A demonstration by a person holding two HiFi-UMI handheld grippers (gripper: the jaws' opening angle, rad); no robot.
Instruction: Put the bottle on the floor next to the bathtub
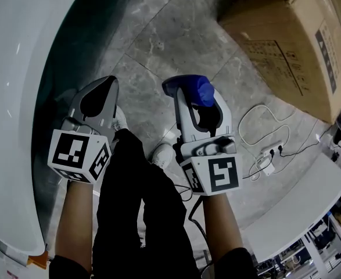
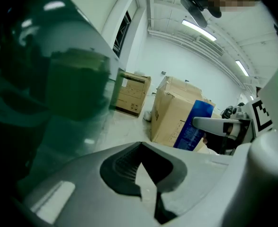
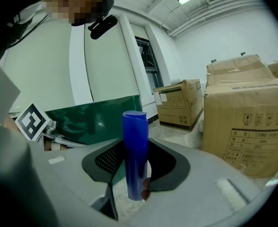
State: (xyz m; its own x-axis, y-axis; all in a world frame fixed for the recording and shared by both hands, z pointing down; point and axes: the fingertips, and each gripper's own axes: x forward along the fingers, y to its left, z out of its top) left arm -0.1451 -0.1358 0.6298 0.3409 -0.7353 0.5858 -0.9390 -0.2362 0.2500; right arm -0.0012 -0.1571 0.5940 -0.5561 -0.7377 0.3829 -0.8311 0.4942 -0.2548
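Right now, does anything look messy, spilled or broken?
Nothing looks spilled or broken. The only untidy bit is a white cable lying in loose loops on the floor by a power strip, near the cardboard box. The blue bottle is held in the right gripper, not yet on the floor.
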